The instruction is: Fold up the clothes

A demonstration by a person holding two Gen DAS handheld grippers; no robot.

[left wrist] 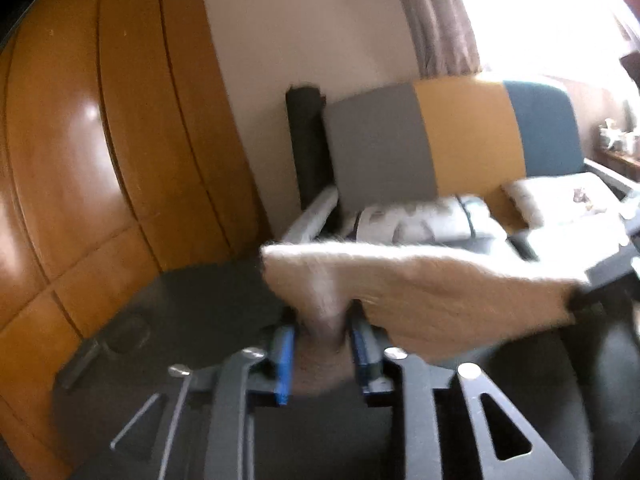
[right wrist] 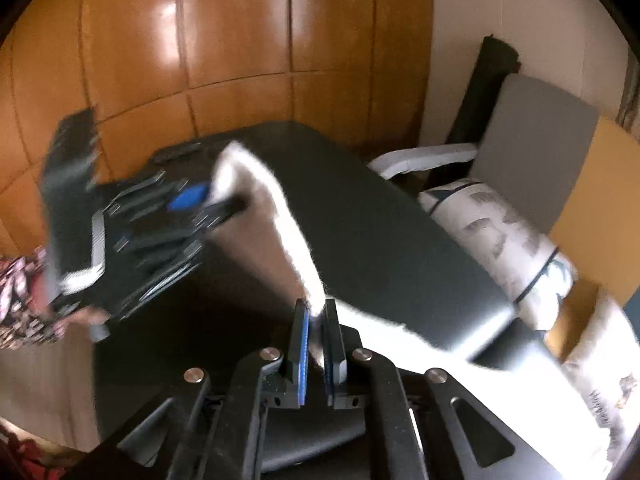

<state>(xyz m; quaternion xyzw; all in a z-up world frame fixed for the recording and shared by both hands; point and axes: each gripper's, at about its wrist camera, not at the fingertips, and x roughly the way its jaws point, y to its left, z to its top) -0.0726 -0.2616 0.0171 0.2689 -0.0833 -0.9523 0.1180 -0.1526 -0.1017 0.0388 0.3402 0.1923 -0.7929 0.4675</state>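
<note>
My right gripper (right wrist: 318,314) is clamped tight on an edge of the cream garment (right wrist: 288,236), its blue pads pinching the fabric where it dips between them. My left gripper (left wrist: 322,334) has a bunched fold of the same garment (left wrist: 420,292) sitting between its blue pads; the jaws stand only partly closed, and with the blur I cannot tell whether the pads truly press on the cloth or merely flank it.

The garment is stretched in the air above the dark table (right wrist: 380,240), running as a taut band from one of my grippers to the other. In the right wrist view the left gripper (right wrist: 208,198) shows at the far end of that band, a patterned sleeve (right wrist: 20,300) behind it. The cloth itself blocks much of what lies past it in the left wrist view.

On the table, beyond the garment toward the wood-panelled wall (left wrist: 100,140), lies a small dark flat object (left wrist: 128,334), too blurred to name. Just past the table's far edge stands a sofa (left wrist: 472,132) with grey, mustard and teal back panels and a pale armrest (right wrist: 424,156). Printed white cushions (right wrist: 504,240) rest on its seat. A black roll (left wrist: 306,140) leans upright against the wall beside the sofa. Farthest from the table, a curtain (left wrist: 436,12) hangs by a bright window.
</note>
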